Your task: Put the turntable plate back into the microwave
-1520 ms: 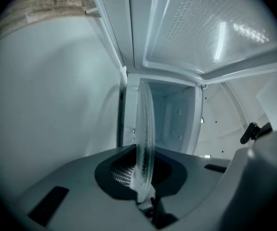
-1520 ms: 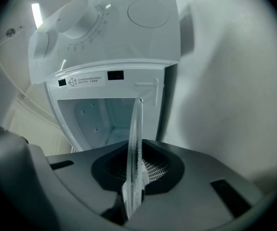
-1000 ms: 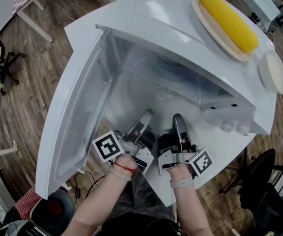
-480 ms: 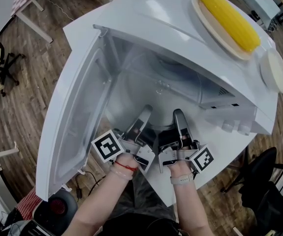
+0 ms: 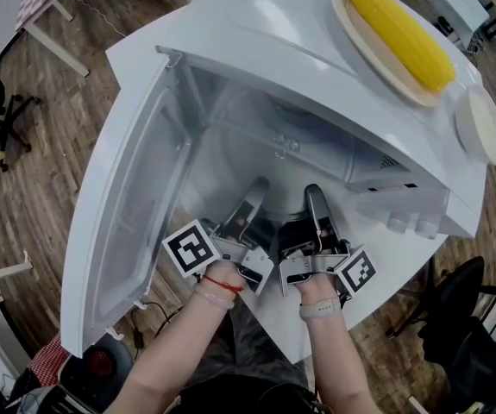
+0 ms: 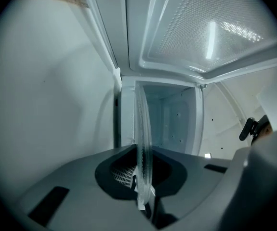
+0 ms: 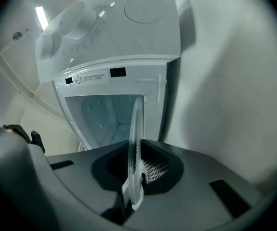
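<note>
The left gripper (image 5: 251, 207) and right gripper (image 5: 315, 207) are grey and black. Each has a white cube (image 5: 189, 250) with a black square mark. One wrist wears a red string (image 5: 217, 284), the other a pale band (image 5: 319, 308).

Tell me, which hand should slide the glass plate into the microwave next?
Neither alone, probably. The left hand-held gripper and right hand-held gripper are both shut on the round clear glass turntable plate, side by side at the open white microwave, so both should likely push together.

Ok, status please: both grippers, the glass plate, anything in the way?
Left gripper and right gripper both shut on clear round glass turntable plate, near edge. Plate at mouth of white microwave. Door wide open, nothing blocking.
</note>
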The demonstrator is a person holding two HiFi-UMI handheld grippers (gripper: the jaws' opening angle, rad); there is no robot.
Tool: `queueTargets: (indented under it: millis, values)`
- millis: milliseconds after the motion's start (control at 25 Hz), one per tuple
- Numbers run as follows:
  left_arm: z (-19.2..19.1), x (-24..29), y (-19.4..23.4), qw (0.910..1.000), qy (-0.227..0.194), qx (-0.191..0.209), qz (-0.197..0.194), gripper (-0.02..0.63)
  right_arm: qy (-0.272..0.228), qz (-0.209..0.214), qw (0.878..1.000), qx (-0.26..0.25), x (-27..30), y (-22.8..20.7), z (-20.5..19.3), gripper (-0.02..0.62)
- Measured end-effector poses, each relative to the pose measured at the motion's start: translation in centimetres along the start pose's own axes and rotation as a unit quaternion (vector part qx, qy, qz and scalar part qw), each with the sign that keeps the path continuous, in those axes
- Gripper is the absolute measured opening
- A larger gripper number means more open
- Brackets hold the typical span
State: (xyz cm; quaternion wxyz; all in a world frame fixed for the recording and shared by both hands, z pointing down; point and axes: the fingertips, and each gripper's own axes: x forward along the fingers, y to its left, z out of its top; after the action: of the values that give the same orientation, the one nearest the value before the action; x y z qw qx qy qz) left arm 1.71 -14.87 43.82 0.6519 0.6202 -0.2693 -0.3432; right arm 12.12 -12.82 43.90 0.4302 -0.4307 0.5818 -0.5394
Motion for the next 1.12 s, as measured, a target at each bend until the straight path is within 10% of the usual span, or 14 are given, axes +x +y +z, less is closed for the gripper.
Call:
queueTargets:
  millis: [1120]
  values:
    - [1.5, 1.9, 0.0, 0.9986, -0.030, -0.043, -0.001, 0.032, -0.001, 0.007, 0.998, 0.062, -1.6, 0.2, -1.2, 0.054]
